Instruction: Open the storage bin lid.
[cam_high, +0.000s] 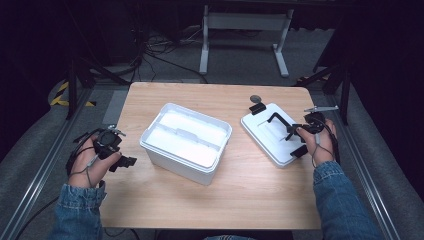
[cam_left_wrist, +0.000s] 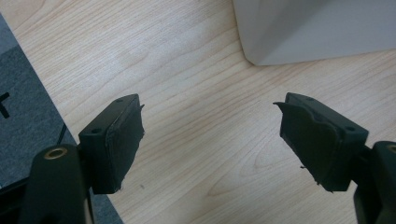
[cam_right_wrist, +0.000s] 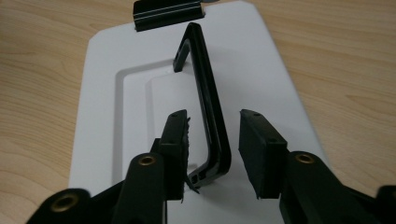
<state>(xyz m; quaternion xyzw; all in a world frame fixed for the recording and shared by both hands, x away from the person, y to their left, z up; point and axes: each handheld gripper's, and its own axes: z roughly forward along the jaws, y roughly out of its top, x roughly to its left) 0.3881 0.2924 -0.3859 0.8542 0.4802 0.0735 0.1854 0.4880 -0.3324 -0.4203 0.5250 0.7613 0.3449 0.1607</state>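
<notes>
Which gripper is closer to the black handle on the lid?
Right. The right gripper has the lid's black handle between its open jaws; the left gripper sits across the table, beyond the white box.

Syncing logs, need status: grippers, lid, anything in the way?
Left gripper open, empty, over bare table beside the box. Right gripper open, jaws straddling the lid handle, pads off it. Lid flat on table. Nothing in the way.

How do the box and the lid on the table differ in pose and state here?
The box stands open and upright at the table's middle, its divided inside showing; the lid lies flat to its right, off the box. The lid carries a raised black handle and black clips; the box shows none. The right claw straddles the lid's handle with its jaws apart; no claw is at the box. Both are white plastic, rectangular with rounded corners.
</notes>
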